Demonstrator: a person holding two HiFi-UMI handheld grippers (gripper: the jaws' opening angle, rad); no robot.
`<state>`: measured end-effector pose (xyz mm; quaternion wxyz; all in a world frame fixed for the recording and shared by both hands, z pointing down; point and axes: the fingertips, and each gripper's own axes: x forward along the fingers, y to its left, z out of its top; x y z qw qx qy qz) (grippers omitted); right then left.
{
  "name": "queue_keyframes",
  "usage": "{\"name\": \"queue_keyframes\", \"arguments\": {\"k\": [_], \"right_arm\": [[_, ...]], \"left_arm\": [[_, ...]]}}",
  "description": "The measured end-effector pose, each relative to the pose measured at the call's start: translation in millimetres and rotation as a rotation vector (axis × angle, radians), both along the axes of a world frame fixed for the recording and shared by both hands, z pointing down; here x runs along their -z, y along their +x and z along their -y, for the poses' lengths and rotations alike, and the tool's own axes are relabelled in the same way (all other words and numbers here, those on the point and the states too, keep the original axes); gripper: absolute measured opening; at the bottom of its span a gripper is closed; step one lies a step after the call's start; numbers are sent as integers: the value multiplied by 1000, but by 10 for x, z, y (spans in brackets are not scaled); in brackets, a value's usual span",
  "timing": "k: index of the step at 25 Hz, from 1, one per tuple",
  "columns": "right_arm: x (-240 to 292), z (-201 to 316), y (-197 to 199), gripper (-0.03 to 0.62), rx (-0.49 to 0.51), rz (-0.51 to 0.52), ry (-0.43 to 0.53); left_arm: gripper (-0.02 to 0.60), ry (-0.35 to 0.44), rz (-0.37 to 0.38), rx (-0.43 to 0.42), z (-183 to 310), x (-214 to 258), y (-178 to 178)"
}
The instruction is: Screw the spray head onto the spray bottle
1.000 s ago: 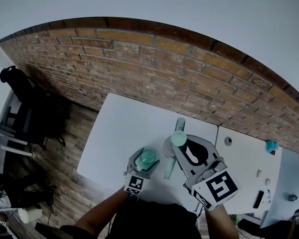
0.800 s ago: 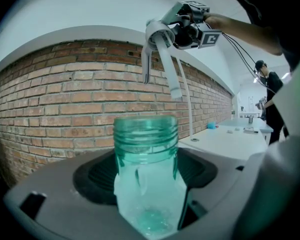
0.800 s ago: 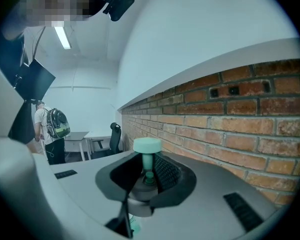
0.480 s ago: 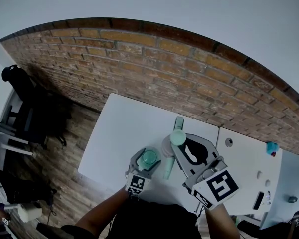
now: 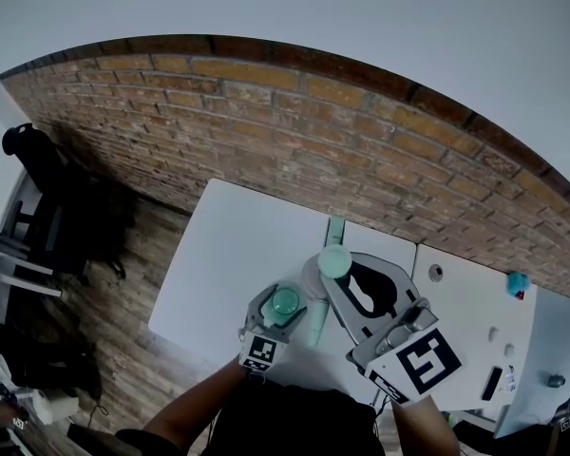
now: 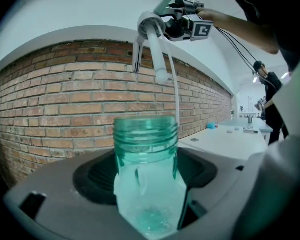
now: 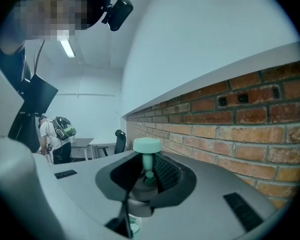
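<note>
My left gripper point(image 5: 274, 313) is shut on a clear green spray bottle point(image 5: 284, 301), upright, its open threaded neck point(image 6: 146, 134) pointing up. My right gripper point(image 5: 334, 278) is shut on the spray head point(image 5: 335, 261), which has a mint-green top and a white collar, held higher than the bottle and to its right. The thin dip tube point(image 6: 176, 94) hangs down beside the bottle's neck; I cannot tell whether its tip is inside the mouth. In the right gripper view the spray head point(image 7: 146, 159) sits between the jaws, with the bottle mouth point(image 7: 132, 228) just below.
Both grippers hover over a white table point(image 5: 228, 245) against a brick wall point(image 5: 294, 141). A second table at the right carries a small blue object point(image 5: 519, 281) and other bits. A black chair point(image 5: 38, 188) stands at the left. A person with a backpack point(image 7: 57, 134) stands far off.
The right gripper has shifted the spray head slightly left, toward the bottle. The left gripper and the bottle have stayed put.
</note>
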<state>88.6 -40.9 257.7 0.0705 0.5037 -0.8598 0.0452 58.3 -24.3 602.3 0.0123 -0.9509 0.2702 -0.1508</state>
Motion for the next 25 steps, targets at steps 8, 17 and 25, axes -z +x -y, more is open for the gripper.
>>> {"name": "queue_keyframes", "arguments": {"k": [8,17,25], "right_arm": [[116,6,-88,67,31,4,29],[162,2,-275,66,83,2,28],[255,43,-490,67,97,-1,44]], "left_arm": [[356,-3,1,-1,-17,-11,33],[356,-7,4,-6,-25,-11,43],[356,-6,-4,-11,18,5,-55]]}}
